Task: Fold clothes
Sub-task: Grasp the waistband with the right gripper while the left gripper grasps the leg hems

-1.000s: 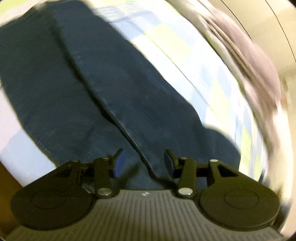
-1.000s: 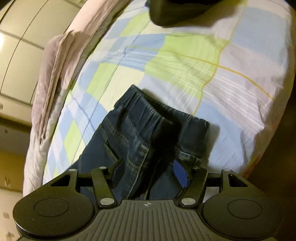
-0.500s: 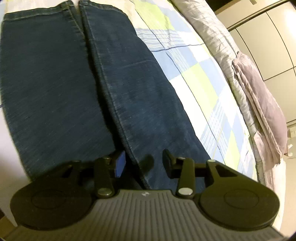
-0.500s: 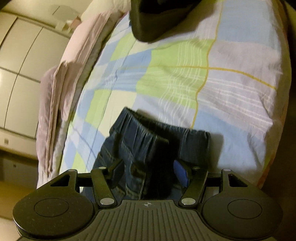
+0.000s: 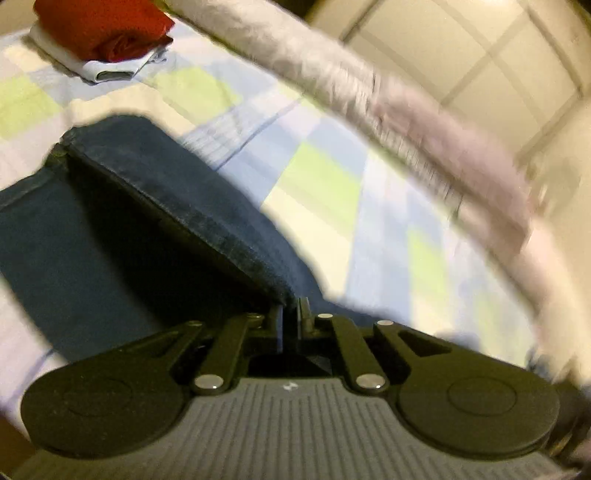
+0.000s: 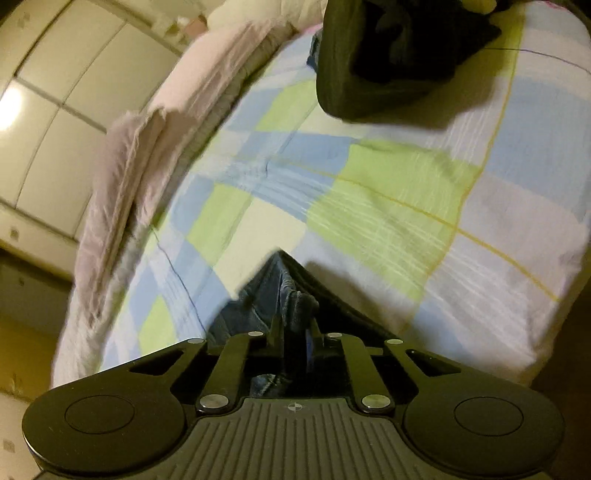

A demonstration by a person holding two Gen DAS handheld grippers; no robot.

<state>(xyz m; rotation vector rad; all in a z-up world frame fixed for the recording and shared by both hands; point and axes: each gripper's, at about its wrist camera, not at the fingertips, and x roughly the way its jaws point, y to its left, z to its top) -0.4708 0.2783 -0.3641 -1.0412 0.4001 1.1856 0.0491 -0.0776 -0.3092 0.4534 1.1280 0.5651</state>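
On the checked bedsheet [image 6: 388, 192], jeans [image 5: 110, 236] lie flat. Left hand-held gripper [image 5: 291, 314] closing on a leg edge, right hand-held gripper [image 6: 295, 325] closing on bunched waistband. Step: fold start. Next: lift both together, carry one half over.

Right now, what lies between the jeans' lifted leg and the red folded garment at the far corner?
In the left wrist view, only bare checked bedsheet separates the jeans from the red garment.

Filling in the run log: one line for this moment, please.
left tool: closing on jeans | right tool: closing on jeans waistband | surface: checked bedsheet
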